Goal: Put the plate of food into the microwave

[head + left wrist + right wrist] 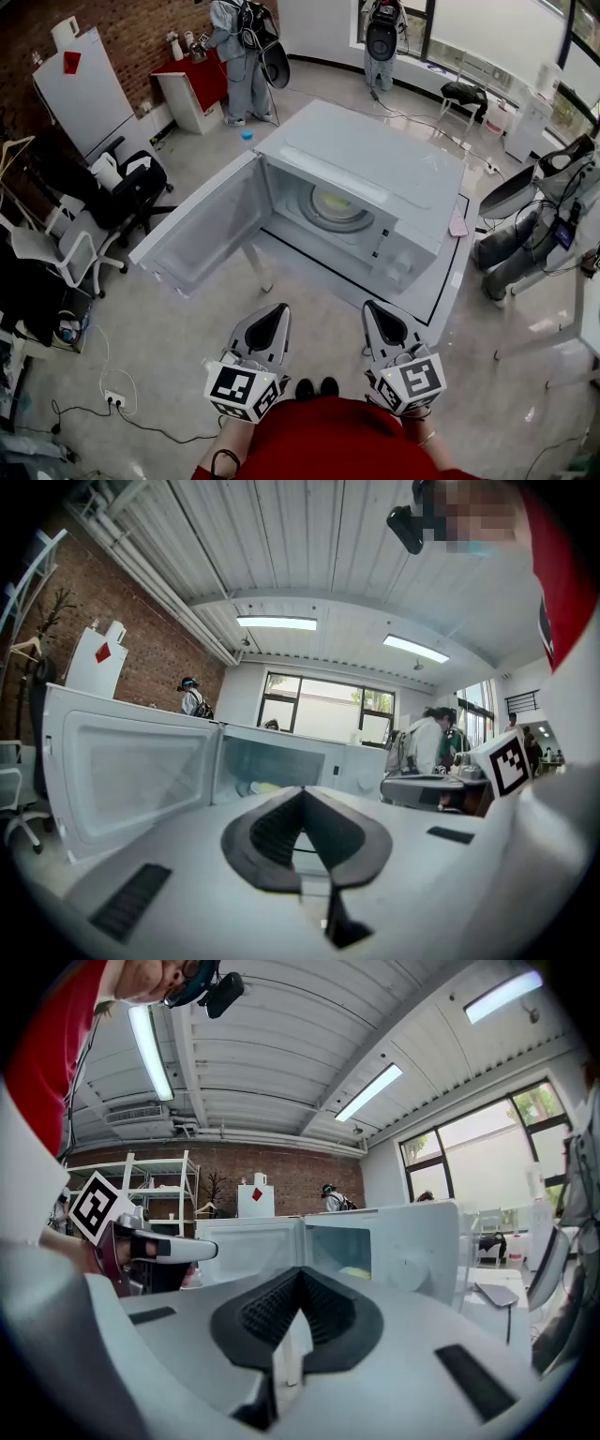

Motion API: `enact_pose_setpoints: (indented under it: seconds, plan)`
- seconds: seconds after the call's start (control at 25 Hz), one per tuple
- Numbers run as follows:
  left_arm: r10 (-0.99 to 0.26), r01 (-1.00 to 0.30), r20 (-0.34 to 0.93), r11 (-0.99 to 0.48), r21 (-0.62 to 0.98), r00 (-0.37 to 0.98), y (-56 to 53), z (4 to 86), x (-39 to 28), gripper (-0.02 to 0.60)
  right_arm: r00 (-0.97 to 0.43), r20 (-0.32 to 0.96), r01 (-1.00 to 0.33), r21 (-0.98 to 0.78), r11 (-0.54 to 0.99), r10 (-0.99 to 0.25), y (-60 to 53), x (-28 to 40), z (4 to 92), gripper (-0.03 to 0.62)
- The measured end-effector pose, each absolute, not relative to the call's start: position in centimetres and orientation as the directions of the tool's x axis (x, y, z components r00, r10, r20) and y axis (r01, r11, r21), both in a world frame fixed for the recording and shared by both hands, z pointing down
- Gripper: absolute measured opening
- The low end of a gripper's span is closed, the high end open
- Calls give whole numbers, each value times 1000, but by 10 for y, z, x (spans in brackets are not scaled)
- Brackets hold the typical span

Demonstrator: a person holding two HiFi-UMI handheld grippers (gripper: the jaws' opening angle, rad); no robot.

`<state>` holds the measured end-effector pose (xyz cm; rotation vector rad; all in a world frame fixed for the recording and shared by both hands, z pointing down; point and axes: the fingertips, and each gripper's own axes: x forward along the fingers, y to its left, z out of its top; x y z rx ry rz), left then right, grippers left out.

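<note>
A white microwave (375, 178) stands on a low white table (441, 291) with its door (202, 230) swung wide open to the left. Inside, a plate of yellowish food (333, 204) rests on the turntable. Both grippers hang side by side well in front of the microwave, clear of it and the table. My left gripper (277, 314) is shut with nothing in it, and so is my right gripper (372, 312). In the left gripper view the closed jaws (302, 795) point at the open cavity (272, 766). The right gripper (300, 1275) faces the same cavity (342, 1246).
Office chairs (103, 202) stand at the left by a white cabinet (80, 84). People stand at the back near a red cabinet (202, 80). A pink item (458, 225) lies on the table's right edge. Cables and a power strip (114, 398) lie on the floor at lower left.
</note>
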<state>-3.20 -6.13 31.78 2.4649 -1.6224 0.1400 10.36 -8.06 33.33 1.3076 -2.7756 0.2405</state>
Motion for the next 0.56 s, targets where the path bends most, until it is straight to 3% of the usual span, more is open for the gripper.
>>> enact_pose_setpoints:
  seconds: [0.56]
  plan:
    - [-901,-918,176,-379,118,395,-64,319,-27,9,-626,109,-779,-94,619,-772,-80,109,333,14]
